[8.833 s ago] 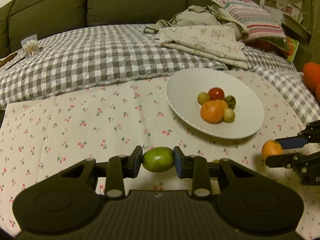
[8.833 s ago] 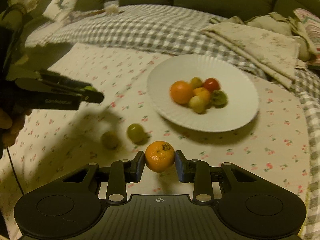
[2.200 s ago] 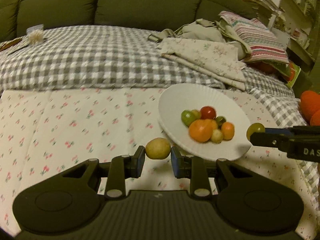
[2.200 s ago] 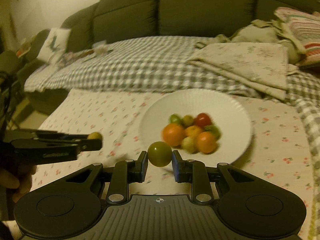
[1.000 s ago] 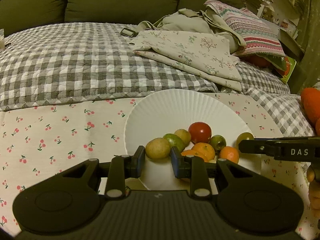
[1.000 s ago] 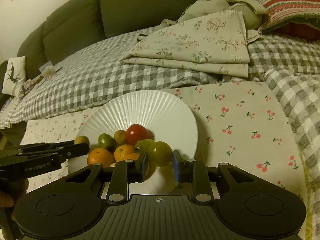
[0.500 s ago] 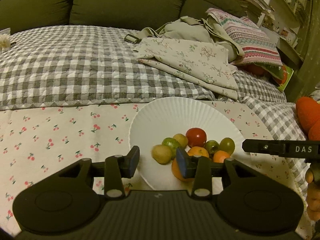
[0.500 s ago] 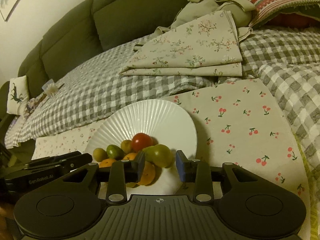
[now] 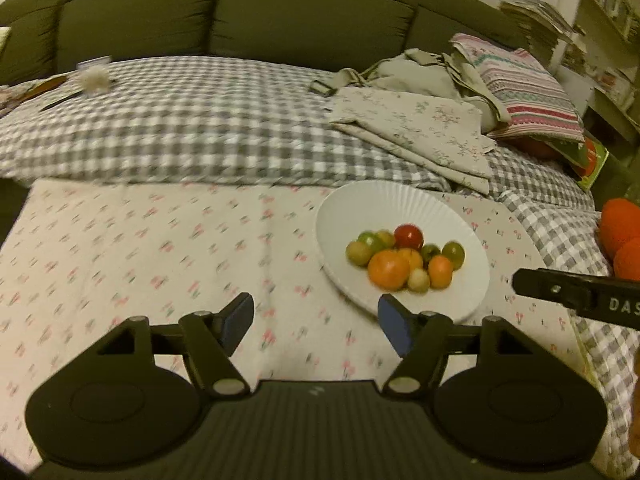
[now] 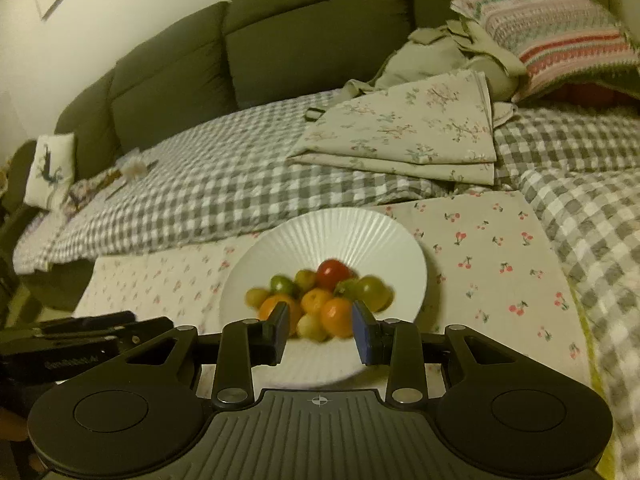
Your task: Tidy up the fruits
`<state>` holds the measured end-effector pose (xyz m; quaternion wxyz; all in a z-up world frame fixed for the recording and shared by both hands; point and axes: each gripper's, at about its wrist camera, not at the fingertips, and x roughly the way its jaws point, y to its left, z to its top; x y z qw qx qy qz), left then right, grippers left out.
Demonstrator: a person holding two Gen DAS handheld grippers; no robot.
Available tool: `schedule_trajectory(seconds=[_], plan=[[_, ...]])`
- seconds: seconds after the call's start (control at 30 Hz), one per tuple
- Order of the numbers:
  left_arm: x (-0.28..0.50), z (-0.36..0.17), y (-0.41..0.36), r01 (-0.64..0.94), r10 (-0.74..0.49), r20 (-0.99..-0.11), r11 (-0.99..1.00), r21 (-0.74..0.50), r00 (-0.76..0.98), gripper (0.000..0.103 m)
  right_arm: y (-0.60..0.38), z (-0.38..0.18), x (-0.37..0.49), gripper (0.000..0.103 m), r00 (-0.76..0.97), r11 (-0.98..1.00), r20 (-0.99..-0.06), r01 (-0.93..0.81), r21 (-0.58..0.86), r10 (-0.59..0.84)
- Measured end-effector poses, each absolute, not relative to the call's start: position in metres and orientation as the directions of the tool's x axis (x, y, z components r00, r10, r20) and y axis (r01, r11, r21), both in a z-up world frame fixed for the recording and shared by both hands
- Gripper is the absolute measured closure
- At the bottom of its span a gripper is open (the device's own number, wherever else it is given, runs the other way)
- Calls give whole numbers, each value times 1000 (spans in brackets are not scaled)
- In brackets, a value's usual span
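Note:
A white ribbed plate (image 9: 404,204) (image 10: 344,232) sits on the cherry-print cloth and holds a heap of small fruits: a red tomato (image 9: 408,235) (image 10: 333,270), a large orange (image 9: 387,268) (image 10: 276,307), green and yellow-green fruits (image 9: 453,253) (image 10: 372,290). My left gripper (image 9: 316,322) is open and empty, to the left of and nearer than the plate. My right gripper (image 10: 320,330) is open and empty, just in front of the fruit heap; its side also shows in the left wrist view (image 9: 580,294).
Cherry-print cloth (image 9: 140,248) over a grey checked blanket (image 9: 192,132) on a green sofa (image 9: 240,12). Folded floral linen (image 10: 408,128) and a striped pillow (image 9: 524,88) lie behind the plate. Orange objects (image 9: 622,236) sit at the far right.
Both grippers opened wider and pulled back from the plate. The yellow-green fruit and the green fruit they released now rest in the heap.

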<state>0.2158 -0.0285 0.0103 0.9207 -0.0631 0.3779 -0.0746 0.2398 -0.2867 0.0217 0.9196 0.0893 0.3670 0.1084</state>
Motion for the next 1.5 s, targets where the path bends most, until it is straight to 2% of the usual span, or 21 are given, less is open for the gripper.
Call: schedule_trajectory(seconds=[0.13,0.27,0.37,0.43,0.5,0.57,0.7,0.9,1.03,1.17,1.27,1.5], plan=[[181,18,-23,55,-154,-682,985,-164,715,29,-273,35,203,69,717,970,-653,-162,183,243],[147,29,-24,51,-121,-661,991,-124,741,27,-268,45,163,63,722,969,-649,-136,206,239],[121,32,-22,52,-106,-638,993,-103,762,20,-259,48,131,63,729,976,-650,-137,167,213],[107,32,-21,48,-101,-634,994,-100,766,18,-255,51,109,56,744,978,-635,-138,159,209],[97,33,-23,58,-107,-630,994,-97,769,14,-255,52,92,34,758,978,-621,-116,173,200],[88,35,-25,65,-103,-616,994,-84,781,8,-253,51,80,18,769,982,-616,-88,165,172],[80,38,-28,69,-91,-594,996,-60,799,2,-252,56,70,4,787,983,-596,-71,169,159],[83,49,-36,63,-61,-590,998,-17,805,1,-258,64,72,0,758,949,-601,-72,307,252],[89,61,-39,59,-67,-569,998,-32,820,1,-249,76,78,0,725,972,-666,-23,234,177],[105,58,-49,81,-69,-614,997,-9,786,1,-253,84,87,0,757,970,-624,-50,239,193],[114,56,-53,74,-46,-634,997,18,772,1,-259,72,101,0,721,980,-675,-28,198,157],[133,46,-61,105,-70,-687,994,9,723,1,-268,67,116,0,713,989,-690,-33,144,124]])
